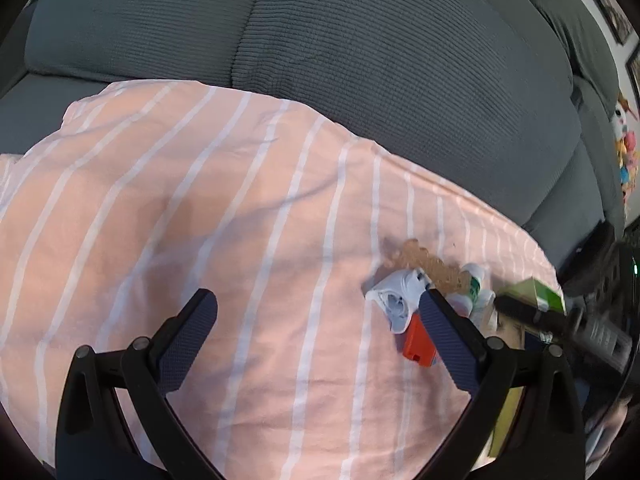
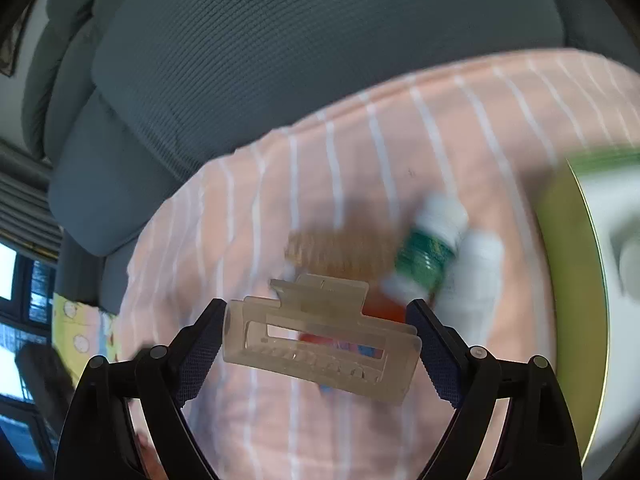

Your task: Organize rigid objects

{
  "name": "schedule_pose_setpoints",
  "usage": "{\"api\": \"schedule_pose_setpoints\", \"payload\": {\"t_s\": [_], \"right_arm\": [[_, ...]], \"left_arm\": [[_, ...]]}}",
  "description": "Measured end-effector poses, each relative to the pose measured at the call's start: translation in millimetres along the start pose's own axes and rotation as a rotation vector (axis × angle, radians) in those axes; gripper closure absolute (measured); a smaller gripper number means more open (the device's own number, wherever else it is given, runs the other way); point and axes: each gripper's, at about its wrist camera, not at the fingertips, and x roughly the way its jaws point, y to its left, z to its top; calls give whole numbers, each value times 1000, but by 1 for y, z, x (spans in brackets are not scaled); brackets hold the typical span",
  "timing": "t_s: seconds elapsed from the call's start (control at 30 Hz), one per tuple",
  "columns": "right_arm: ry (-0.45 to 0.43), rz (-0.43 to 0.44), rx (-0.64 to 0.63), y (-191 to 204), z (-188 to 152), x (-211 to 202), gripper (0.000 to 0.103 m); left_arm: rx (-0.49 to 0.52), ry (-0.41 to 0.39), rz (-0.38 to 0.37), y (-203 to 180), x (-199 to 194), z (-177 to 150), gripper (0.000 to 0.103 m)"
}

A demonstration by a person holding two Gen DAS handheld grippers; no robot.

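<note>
Peach cloth point(image 1: 248, 208) with white stripes covers a grey sofa's point(image 1: 360, 40) seat in the left wrist view. The left tool point(image 1: 316, 320) hangs over it, fingers spread wide and empty. Beside its right finger lies a heap: a white clip point(image 1: 394, 300), an orange block point(image 1: 418, 342), a beaded amber clip point(image 1: 424, 260) and white bottles point(image 1: 474, 288). A green box point(image 1: 536, 296) sits right of the heap, with a dark tool just before it.

Through the right wrist view, blurred, the right tool point(image 2: 318, 334) pinches a translucent beige hair claw point(image 2: 320, 344) end to end, above the same heap. The green-labelled bottle point(image 2: 430, 248) lies beyond the claw, the box point(image 2: 576, 264) at right, the sofa back behind, a window point(image 2: 8, 272) far left.
</note>
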Motion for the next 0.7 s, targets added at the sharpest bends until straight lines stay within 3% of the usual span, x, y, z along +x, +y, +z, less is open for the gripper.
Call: {"api": "schedule_pose_setpoints", "payload": {"t_s": [0.13, 0.3, 0.4, 0.57, 0.7], "right_arm": [[41, -72, -76, 4, -30, 10, 13], [100, -143, -135, 16, -38, 47, 12], [93, -224, -126, 13, -43, 41, 12], [-28, -146, -17, -8, -44, 7, 12], [-83, -109, 82, -32, -49, -11, 13]], "left_arm": [[6, 6, 3, -3, 0, -8, 2], [-52, 101, -107, -4, 14, -18, 2], [-46, 107, -106, -10, 17, -24, 2], [17, 119, -93, -25, 21, -32, 3], [101, 179, -159, -45, 25, -50, 4]]}}
